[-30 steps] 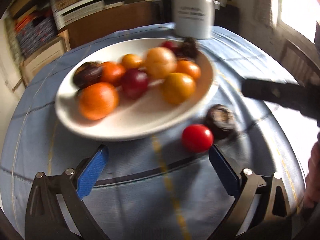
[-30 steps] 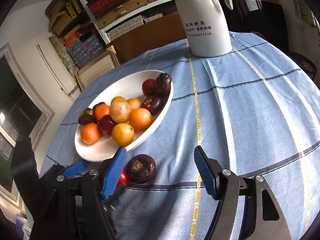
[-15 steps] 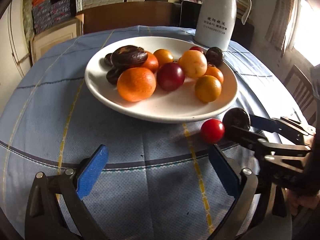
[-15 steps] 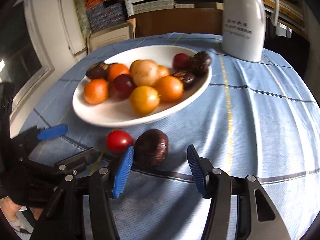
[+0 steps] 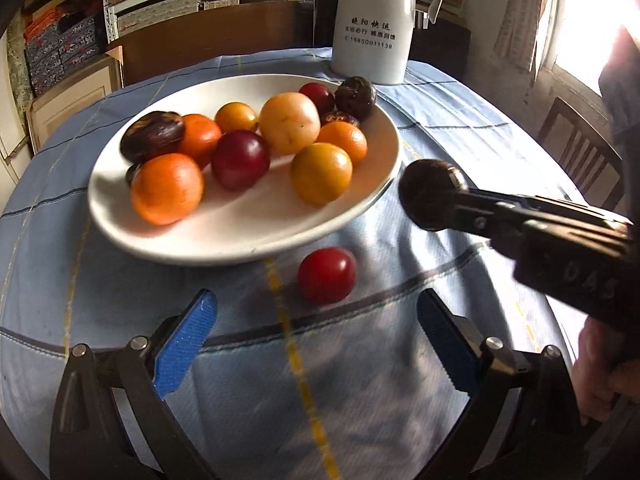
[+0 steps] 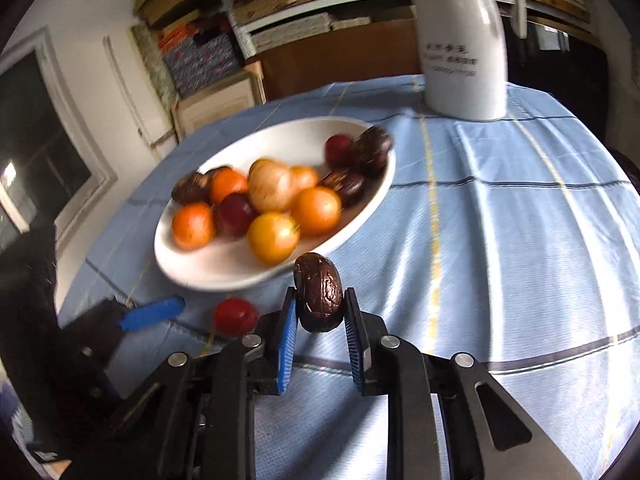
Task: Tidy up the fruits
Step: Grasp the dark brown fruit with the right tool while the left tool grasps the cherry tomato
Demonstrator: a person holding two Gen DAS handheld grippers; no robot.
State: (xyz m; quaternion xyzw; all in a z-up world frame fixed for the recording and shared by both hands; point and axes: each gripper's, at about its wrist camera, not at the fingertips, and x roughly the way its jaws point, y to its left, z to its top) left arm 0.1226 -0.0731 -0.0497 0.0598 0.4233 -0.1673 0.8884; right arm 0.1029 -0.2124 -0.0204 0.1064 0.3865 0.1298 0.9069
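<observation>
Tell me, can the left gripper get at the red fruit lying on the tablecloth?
Probably yes. The left gripper is open, the red fruit lies just ahead between its fingers, and only bare tablecloth lies between.

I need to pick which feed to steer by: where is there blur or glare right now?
Right wrist view: the plate and its fruit are motion-smeared, while the dark fruit between the right gripper jaws is sharp. Left wrist view: plate fruit crisp, foreground tablecloth slightly smeared, window at upper right blown out white.
</observation>
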